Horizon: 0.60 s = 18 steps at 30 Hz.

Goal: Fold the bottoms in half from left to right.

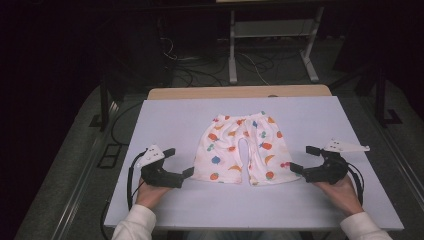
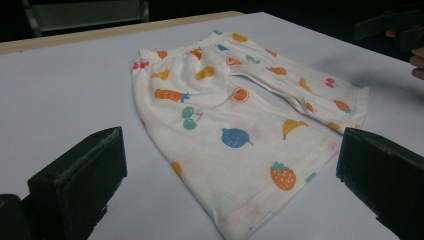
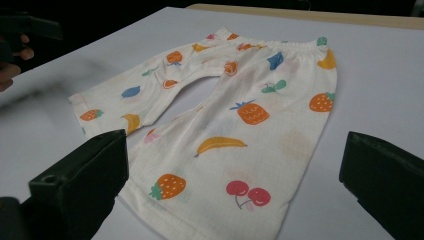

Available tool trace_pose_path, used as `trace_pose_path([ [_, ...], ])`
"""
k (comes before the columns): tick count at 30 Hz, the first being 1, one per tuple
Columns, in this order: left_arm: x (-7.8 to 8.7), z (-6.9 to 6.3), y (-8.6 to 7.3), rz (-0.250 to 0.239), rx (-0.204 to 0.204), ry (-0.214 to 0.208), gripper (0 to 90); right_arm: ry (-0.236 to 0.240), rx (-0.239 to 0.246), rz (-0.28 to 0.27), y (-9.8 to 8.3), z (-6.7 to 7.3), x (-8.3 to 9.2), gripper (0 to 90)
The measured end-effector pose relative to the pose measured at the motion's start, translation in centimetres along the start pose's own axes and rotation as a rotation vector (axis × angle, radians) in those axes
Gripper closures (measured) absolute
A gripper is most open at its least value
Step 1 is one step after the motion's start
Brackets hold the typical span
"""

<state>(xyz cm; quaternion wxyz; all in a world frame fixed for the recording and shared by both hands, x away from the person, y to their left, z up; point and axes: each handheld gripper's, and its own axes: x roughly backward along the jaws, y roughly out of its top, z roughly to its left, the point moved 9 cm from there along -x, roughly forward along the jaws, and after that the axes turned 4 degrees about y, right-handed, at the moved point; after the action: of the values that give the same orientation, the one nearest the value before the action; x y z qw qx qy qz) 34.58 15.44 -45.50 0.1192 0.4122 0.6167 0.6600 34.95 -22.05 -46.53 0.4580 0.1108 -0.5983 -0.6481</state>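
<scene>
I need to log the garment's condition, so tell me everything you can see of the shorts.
The shorts are small, of soft white cloth printed with coloured fruit. They lie spread flat on the white table, gathered waistband at the far end, both leg hems toward the person. Slightly rumpled. Both grippers sit beside the hems, apart from the cloth.

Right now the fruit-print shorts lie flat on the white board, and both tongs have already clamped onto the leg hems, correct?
Not quite. The fruit-print shorts do lie flat on the white board, but the left tongs and right tongs are open beside the leg hems, touching nothing, as the high view shows.
</scene>
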Motion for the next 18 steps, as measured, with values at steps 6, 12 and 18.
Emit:
trace_pose_path([
  [6, -0.03, 0.03, 0.03, -0.003, 0.004, 0.000, 0.0, 0.003, 0.002, 0.003, -0.02, 0.13, -0.02, 0.0],
  [12, -0.08, -0.06, 0.01, -0.001, 0.002, -0.004, 0.0, -0.006, 0.000, 0.015, -0.16, 0.06, -0.13, 0.0],
  [18, -0.23, -0.20, -0.03, 0.003, 0.001, -0.009, 0.0, -0.001, 0.003, 0.021, -0.13, 0.35, -0.23, 0.0],
])
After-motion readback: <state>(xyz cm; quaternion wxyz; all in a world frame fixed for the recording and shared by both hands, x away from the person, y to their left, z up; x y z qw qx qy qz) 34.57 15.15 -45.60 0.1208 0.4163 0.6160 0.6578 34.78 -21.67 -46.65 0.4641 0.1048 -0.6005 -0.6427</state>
